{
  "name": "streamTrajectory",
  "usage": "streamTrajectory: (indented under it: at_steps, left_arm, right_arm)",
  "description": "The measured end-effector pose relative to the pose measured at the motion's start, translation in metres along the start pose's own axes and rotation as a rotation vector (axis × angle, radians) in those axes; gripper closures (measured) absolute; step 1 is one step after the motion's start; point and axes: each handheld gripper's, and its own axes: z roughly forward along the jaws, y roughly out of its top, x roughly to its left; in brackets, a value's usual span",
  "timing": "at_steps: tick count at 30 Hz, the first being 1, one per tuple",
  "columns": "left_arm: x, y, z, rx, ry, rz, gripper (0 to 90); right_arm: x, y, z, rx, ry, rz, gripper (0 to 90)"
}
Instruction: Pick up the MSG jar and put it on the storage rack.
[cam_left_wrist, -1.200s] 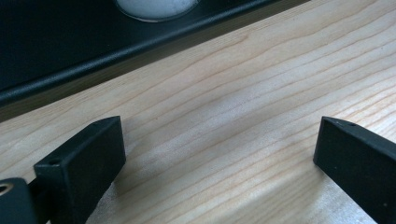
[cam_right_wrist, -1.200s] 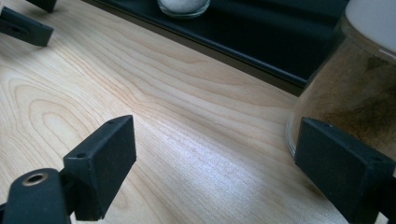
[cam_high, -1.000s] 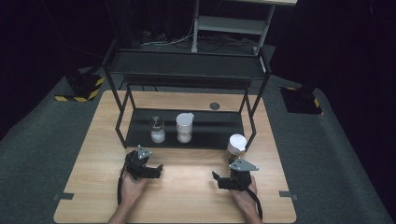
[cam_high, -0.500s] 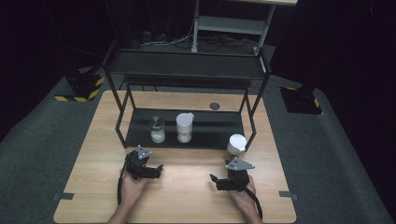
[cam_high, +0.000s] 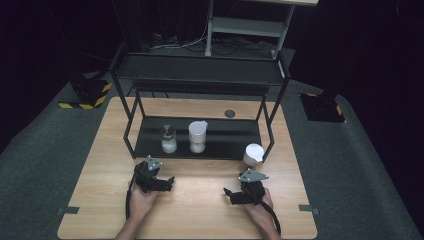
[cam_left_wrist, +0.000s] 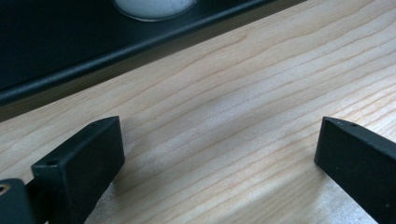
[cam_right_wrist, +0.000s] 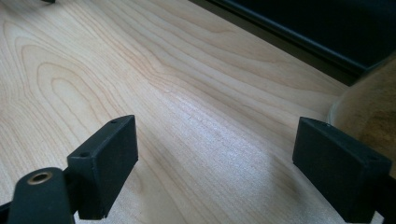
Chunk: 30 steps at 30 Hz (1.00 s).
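Taking the black metal rack (cam_high: 200, 80) as landmark: the left gripper (cam_high: 167, 181) rests before its left front leg, jaws apart over bare wood, a white jar cut off at the left gripper view's top edge. The pale, grained wooden table (cam_high: 200, 220) stands on grey carpet in a dark room. The white cup (cam_high: 253, 154) sits by the rack's right front leg, just beyond the right gripper (cam_high: 229, 194), whose empty jaws have just narrowed slightly.

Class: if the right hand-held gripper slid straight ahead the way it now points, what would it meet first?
Probably the shelf's black base edge; only bare table lies between its open jaws. The white-lidded jar sits just right of that line.
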Motion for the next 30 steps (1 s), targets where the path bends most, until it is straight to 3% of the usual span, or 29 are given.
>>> streamTrajectory:
  at_steps: [13,19,30]
  left_arm:
    - [0.0026,0.0006,0.0001,0.002,-0.022,0.021,0.5]
    - [0.0086,-0.0031,-0.0019,-0.01,-0.051,-0.007,0.3]
    - [0.0009,-0.0082,-0.0085,-0.001,-0.049,0.033,0.3]
  right_arm:
    - [0.0005,0.0066,0.0036,0.036,0.009,-0.023,14.7]
    - [0.0005,0.0092,0.0051,0.051,0.016,-0.033,15.2]
    - [-0.002,0.0099,0.0056,0.054,0.024,-0.022,15.5]
